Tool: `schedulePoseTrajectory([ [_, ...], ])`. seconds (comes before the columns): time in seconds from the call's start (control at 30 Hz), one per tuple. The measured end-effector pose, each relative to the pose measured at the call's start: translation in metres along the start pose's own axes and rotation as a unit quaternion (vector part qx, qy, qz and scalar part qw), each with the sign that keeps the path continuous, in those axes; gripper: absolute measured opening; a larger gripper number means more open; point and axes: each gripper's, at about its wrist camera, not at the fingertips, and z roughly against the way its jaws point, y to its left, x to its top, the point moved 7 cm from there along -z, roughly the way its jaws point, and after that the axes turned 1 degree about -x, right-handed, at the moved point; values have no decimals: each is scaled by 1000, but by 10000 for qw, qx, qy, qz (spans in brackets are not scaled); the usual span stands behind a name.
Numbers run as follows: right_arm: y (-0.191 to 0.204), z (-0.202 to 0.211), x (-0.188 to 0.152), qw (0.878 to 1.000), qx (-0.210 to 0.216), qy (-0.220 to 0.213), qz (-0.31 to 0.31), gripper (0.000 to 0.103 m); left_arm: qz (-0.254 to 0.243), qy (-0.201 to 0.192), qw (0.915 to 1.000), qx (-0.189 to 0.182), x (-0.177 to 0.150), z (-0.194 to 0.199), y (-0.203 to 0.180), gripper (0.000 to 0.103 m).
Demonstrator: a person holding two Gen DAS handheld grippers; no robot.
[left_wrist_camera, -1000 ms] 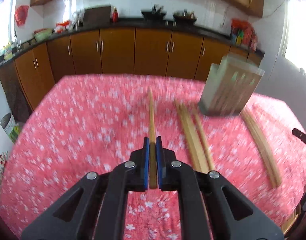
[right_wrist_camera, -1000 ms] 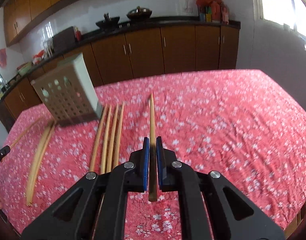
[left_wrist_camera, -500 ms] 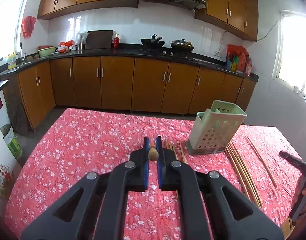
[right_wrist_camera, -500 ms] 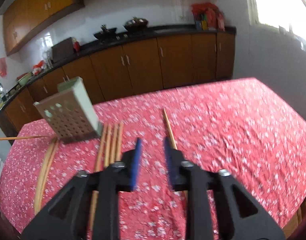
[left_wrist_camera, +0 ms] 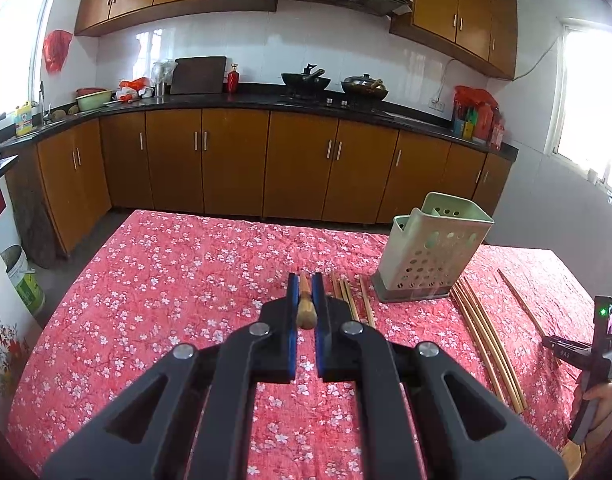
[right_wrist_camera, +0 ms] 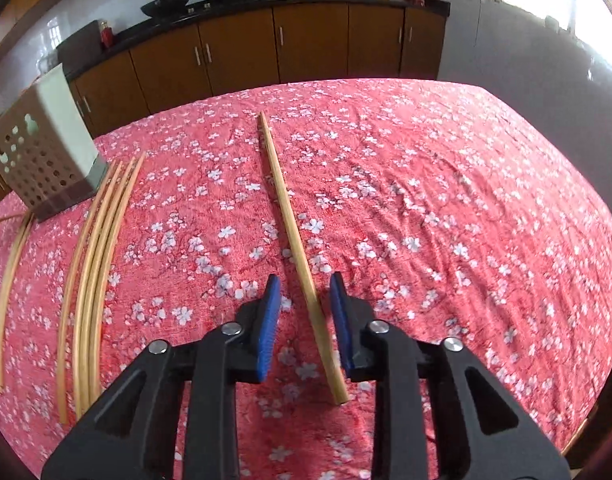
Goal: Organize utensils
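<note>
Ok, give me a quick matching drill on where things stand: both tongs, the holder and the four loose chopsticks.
1. left tongs
2. right tongs
3. utensil holder
4. four loose chopsticks

a. side by side on the cloth
b. open around a lying chopstick
c. standing, pale green
d. shut on a held chopstick

Pairs: 1-d, 2-b, 3-c, 4-a.
The right tongs' jaws have just been closing, with the lying chopstick between them.

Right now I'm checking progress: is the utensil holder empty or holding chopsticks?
Empty, seemingly: no chopsticks stick out of the utensil holder; its bottom is hidden.
</note>
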Motion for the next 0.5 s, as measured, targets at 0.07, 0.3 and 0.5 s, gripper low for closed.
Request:
schedulePoseTrajectory([
  [0.07,2,2,-1,10000,56,21,21,8,10,11,10000,4,-1,-1,0,8],
  [0.3,45,12,-15,9978,553,-62,368,8,40,59,10000,3,-4,-3,1,8],
  [0.5,54,17,-23,9971,603,-59,464,9,37,80,10000,0,-6,-3,0,8],
])
